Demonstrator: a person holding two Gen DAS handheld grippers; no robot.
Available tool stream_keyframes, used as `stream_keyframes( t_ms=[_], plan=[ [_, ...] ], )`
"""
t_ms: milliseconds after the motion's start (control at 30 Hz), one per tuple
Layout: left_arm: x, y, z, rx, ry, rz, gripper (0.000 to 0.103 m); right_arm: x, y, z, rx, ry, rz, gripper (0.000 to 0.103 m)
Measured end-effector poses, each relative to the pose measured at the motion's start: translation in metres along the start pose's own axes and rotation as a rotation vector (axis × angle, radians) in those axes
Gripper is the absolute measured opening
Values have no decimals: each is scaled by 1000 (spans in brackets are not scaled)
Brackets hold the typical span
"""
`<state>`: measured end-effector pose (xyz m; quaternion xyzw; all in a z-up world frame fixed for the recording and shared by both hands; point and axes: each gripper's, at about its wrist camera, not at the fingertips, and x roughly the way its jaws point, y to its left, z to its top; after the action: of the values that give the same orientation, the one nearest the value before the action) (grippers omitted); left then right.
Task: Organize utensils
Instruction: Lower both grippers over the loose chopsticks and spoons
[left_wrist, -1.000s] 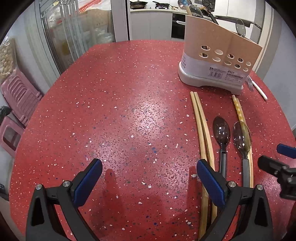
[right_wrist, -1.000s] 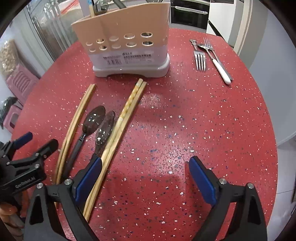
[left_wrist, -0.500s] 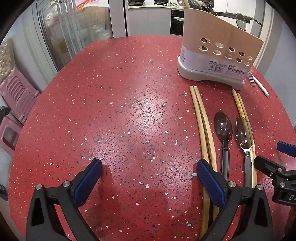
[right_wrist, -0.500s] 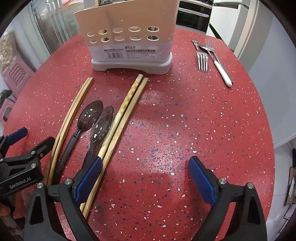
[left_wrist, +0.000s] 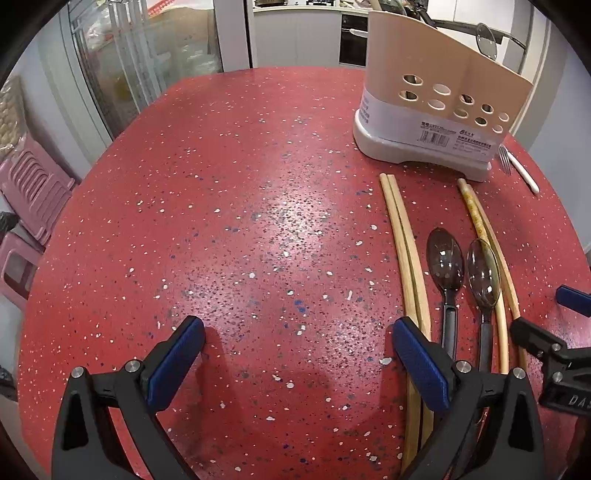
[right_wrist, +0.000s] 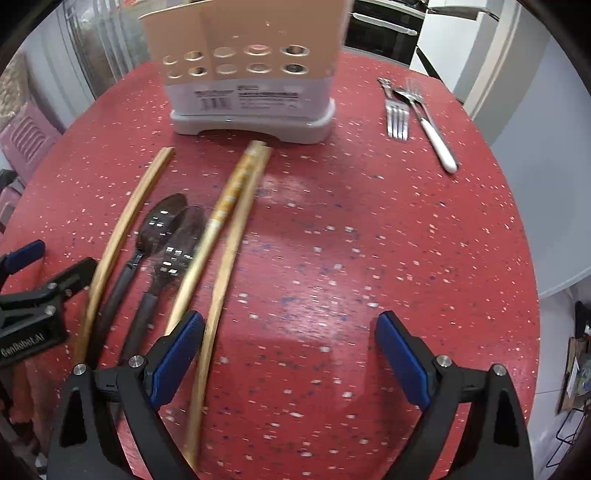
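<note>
Left wrist view: left gripper (left_wrist: 295, 354) is gaping empty over the red table (left_wrist: 240, 221). Right gripper (right_wrist: 290, 354) is hanging released beside the chopsticks (right_wrist: 218, 236).

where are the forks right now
The forks lie flat on the red table, in the right wrist view at the upper right, just right of the utensil holder, beside a white-handled utensil.

"GenRobot.AI" on the left gripper (right_wrist: 22, 258); holder (right_wrist: 251, 55) label unreadable.
</note>
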<state>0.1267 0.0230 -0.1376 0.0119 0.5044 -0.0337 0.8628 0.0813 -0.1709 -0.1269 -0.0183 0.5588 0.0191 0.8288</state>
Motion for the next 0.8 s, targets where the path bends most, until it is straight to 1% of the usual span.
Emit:
stream_keyframes(
  t_ms=[67,133,267,433,633,800],
  plan=[
    [-5,3,2,-23,-13,-47,103,0,-9,-1,3,1,-3,95],
    [-7,3,4,-27,-16,-61,103,0,-17,-1,14,3,-10,95],
    [-3,-1,10,-13,-2,-56,103,0,-32,0,40,9,-2,95],
    [1,-3,12,-11,5,-50,103,-1,-32,-2,42,4,-2,95],
    [4,-5,15,-22,15,-60,103,-2,-30,-1,34,2,0,95],
    [10,-17,18,18,22,-38,103,1,-26,6,8,12,8,95]
  ],
)
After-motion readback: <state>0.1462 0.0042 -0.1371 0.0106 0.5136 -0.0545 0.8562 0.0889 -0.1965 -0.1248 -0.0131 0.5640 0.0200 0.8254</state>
